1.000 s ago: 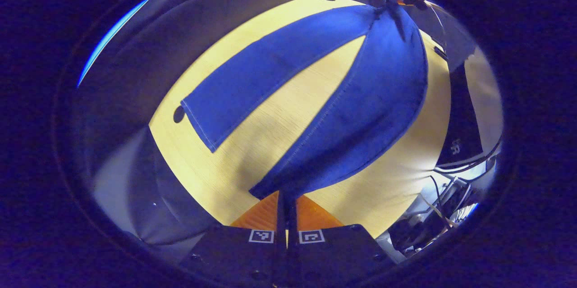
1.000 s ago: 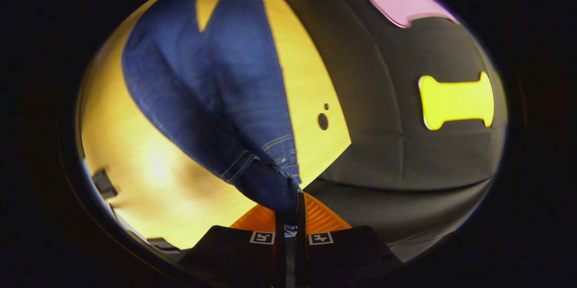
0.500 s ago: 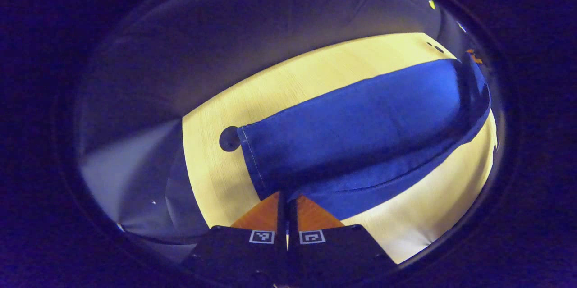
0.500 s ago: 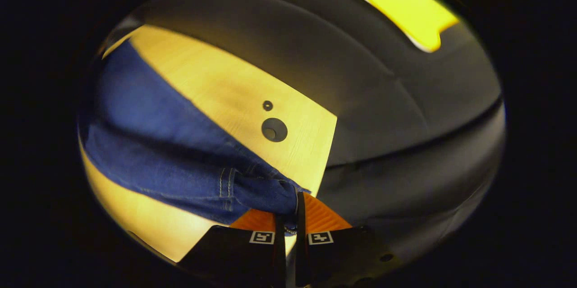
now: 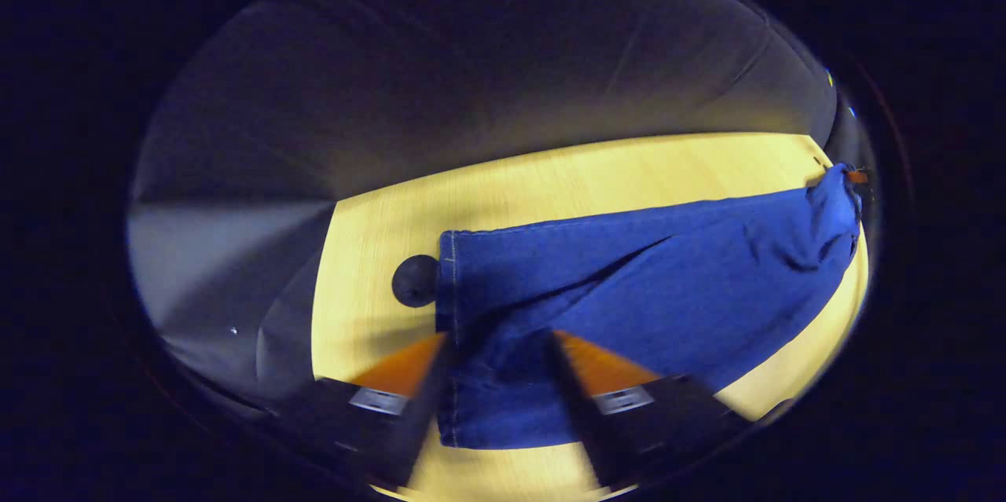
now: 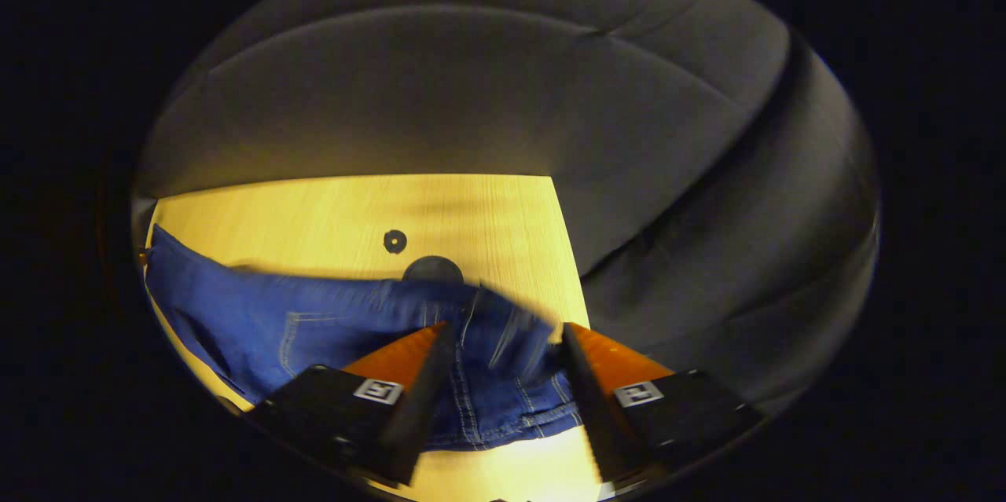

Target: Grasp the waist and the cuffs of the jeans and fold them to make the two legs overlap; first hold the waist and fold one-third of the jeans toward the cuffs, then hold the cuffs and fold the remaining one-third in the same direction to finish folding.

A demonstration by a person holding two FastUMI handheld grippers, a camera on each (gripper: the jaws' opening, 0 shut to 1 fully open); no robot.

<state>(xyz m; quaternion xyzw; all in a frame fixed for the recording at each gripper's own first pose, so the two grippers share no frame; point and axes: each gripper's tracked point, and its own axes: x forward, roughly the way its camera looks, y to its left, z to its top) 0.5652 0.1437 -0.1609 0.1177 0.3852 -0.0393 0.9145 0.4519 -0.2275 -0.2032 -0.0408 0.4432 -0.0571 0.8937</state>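
Blue jeans (image 5: 629, 290) lie flat on the light wooden table (image 5: 550, 180), one leg laid over the other. In the left gripper view the cuffs (image 5: 464, 345) are nearest, and my left gripper (image 5: 497, 337) stands open just over them, a finger on each side. In the right gripper view the waist (image 6: 503, 376) with its pocket stitching lies under my right gripper (image 6: 503, 333), which is open too, its fingers apart and off the cloth.
A round dark hole (image 5: 415, 280) in the tabletop sits beside the cuffs. Near the waist are a larger hole (image 6: 432, 270) and a small one (image 6: 394, 241). The table's far edge (image 6: 354, 177) meets the black cloth wall.
Both grippers carried the near leg over onto the far one, came down to the table and opened, letting go of cuff and waist. The legs now overlap.
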